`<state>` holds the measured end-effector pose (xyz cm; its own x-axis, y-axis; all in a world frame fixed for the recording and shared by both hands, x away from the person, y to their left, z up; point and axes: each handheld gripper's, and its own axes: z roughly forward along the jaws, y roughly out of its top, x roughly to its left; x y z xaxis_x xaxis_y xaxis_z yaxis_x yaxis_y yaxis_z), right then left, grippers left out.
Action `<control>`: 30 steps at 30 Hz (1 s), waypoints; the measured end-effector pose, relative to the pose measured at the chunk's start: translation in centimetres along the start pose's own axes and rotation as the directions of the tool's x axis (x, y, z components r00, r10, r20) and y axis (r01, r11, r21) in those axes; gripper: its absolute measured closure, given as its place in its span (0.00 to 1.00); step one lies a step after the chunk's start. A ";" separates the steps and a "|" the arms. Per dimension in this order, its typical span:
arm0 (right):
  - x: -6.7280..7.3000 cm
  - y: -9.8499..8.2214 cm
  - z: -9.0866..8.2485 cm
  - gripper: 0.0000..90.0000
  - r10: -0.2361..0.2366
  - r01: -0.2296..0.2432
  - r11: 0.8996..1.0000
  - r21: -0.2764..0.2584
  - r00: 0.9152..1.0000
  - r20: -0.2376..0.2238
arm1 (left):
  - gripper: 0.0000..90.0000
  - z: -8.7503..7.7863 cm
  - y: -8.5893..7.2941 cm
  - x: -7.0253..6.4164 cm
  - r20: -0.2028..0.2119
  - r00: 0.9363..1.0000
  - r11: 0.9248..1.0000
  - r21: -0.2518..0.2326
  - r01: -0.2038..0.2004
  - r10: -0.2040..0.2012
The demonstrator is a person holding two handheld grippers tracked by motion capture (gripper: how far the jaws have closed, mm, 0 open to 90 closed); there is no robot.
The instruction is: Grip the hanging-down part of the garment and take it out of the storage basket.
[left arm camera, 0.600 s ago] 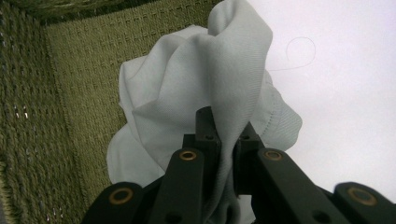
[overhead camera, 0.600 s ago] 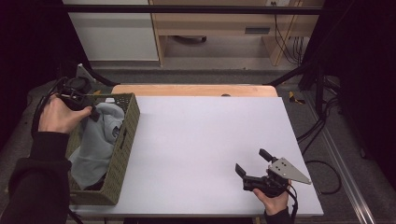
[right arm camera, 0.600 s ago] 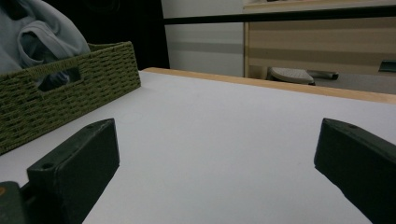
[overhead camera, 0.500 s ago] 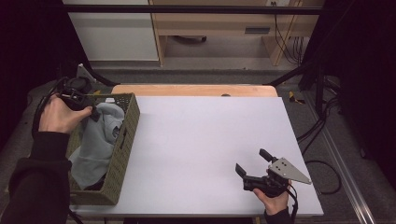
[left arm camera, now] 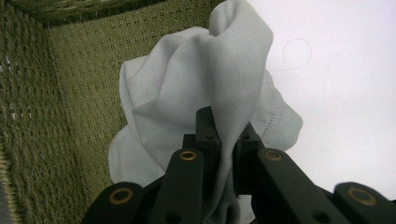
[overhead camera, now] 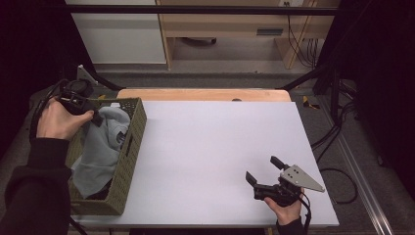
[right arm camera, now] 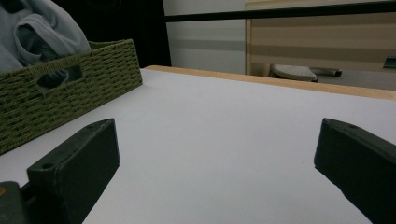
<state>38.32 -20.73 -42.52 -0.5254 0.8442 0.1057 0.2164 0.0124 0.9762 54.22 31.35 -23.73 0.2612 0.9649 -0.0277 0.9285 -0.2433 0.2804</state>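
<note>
Jaws of your left gripper are clenched on a fold of the grey garment, which sits bunched in the woven basket at the table's left edge (part of the cloth drapes over the rim). Your right gripper rests low near the table's front right, jaws spread wide with nothing between them.

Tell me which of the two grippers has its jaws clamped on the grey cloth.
The left gripper, over the woven basket, pinches a fold of the grey cloth. The right gripper rests open on the white table.
</note>
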 end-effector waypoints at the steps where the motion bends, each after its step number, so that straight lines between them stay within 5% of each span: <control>1: 0.0 0.0 0.0 0.00 0.000 0.000 1.000 -0.002 1.000 -0.001 | 0.93 -0.2 0.0 0.0 -0.005 1.000 1.000 -0.006 0.001 -0.001; 9: 0.5 0.5 0.6 0.00 -0.001 0.001 1.000 -0.002 1.000 -0.018 | 0.93 -2.8 -0.2 0.3 -0.012 1.000 0.999 -0.037 0.002 -0.002; 19: 2.4 1.2 2.5 0.00 -0.015 0.015 1.000 -0.003 0.996 -0.092 | 0.93 -6.2 -0.3 0.2 -0.034 0.999 0.997 -0.082 0.001 -0.004; 25: 4.0 1.8 4.1 0.01 -0.027 0.027 1.000 0.001 0.988 -0.154 | 0.93 -8.0 -0.1 -0.5 -0.050 0.999 0.995 -0.103 -0.013 0.007; 30: 6.0 2.8 6.0 0.01 -0.029 0.029 1.000 -0.004 0.973 -0.228 | 0.93 -8.7 0.2 -1.0 -0.052 0.998 0.994 -0.108 -0.025 0.019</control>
<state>40.70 -12.36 -40.30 -0.7052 0.6991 0.1177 0.1976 0.0344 0.9797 51.81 31.17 -15.34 0.2648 0.9639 0.0280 0.8880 -0.2551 0.3827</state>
